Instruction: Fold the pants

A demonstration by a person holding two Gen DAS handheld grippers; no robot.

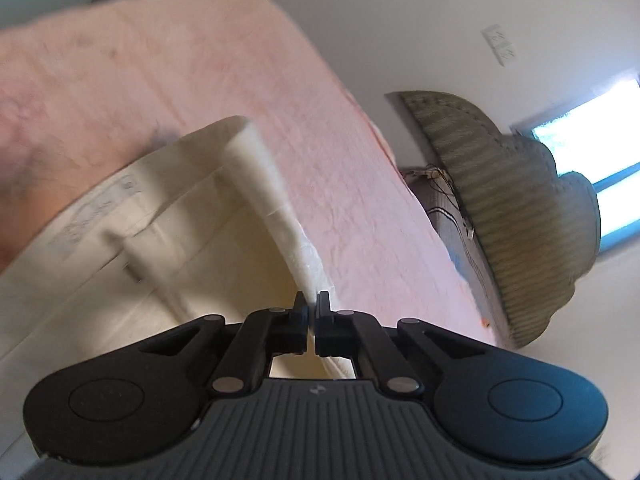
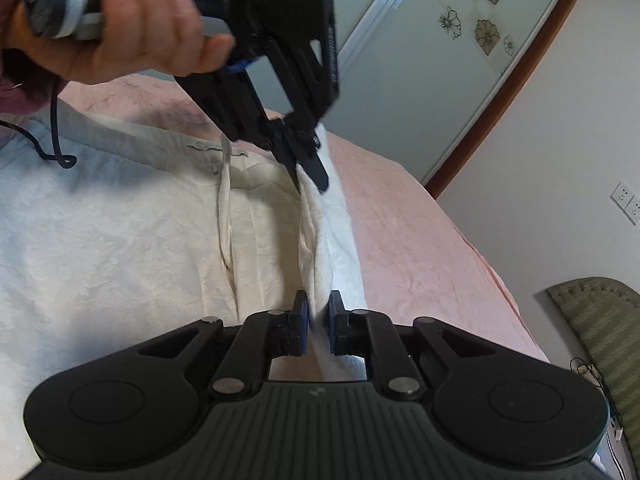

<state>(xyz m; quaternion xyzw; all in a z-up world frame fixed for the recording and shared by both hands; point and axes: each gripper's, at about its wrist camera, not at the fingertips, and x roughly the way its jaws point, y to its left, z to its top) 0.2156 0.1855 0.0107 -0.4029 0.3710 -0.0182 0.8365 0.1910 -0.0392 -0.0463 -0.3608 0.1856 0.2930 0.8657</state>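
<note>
Cream-white pants [image 2: 120, 240] lie spread on a pink bedspread [image 2: 420, 240], with a grey waistband and a loose drawstring [image 2: 225, 216]. My right gripper [image 2: 319, 312] is shut on a raised fold of the pants' edge. My left gripper [image 2: 310, 178] is also shut on that same fold, farther along it near the waistband, held by a hand. In the left wrist view my left gripper [image 1: 311, 310] pinches the lifted edge of the pants [image 1: 160, 240], whose inner label shows at the left.
The pink bedspread [image 1: 160, 80] covers the bed. A green padded headboard [image 1: 512, 208] stands at the right, with a window [image 1: 592, 160] beyond. A glass door with a flower pattern [image 2: 460, 40] and wall sockets [image 2: 626, 202] are behind the bed.
</note>
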